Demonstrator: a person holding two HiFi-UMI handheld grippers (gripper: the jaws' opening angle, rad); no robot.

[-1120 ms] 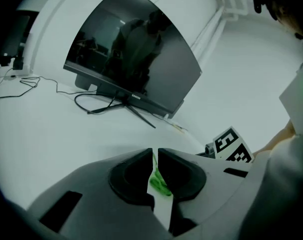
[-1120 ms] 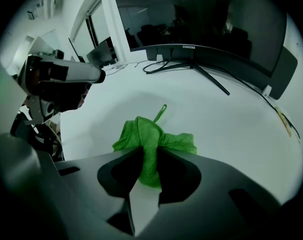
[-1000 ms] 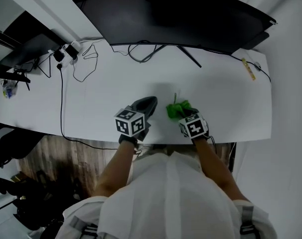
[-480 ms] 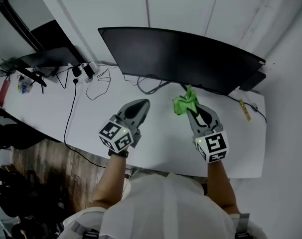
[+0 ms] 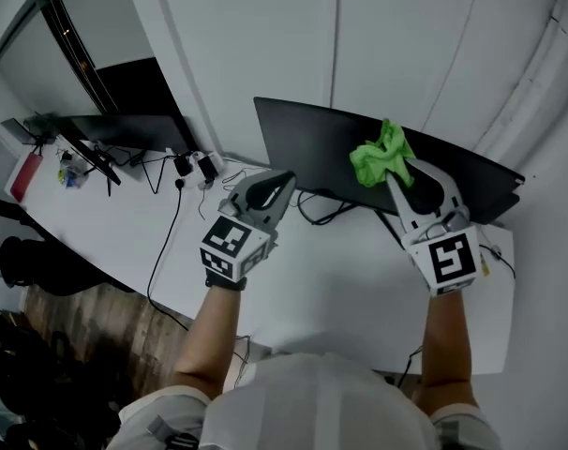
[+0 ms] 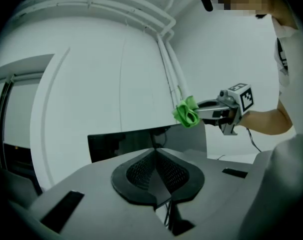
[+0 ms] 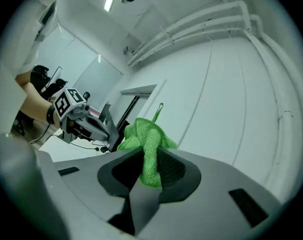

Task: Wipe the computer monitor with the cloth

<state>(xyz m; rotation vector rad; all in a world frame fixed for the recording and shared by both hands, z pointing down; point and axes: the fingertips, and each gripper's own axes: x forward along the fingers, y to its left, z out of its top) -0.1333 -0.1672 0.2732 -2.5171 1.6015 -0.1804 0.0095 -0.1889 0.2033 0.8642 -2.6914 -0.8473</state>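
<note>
1. Both hands have come up off the table [image 5: 340, 289] since the earlier frames. The head camera has tipped up too, so more of the wall behind now shows.
2. Farthest left, the left tongs [image 5: 280, 182] are pressed together on nothing. I judge they are idle, held level beside the work so they stay out of the wiping path.
3. Next, the computer monitor [image 5: 307, 143] stands at the back of the table with its dark screen facing me and cables [image 5: 314, 210] trailing beneath it.
4. Over its upper edge sits the cloth [image 5: 381, 155], bright green and bunched. I cannot tell from above whether it touches the screen yet.
5. On the right, the right tongs [image 5: 401, 172] pinch the cloth by a fold, leaving a loose wad ahead of the tips. That seems sensible to me, since soft bulk rather than hard tips should meet the screen.
6. The head view gives the layout but hides the grip. The right gripper view shows the fold clamped between the pads. The left gripper view shows the cloth side-on, up by the monitor's top edge.
</note>
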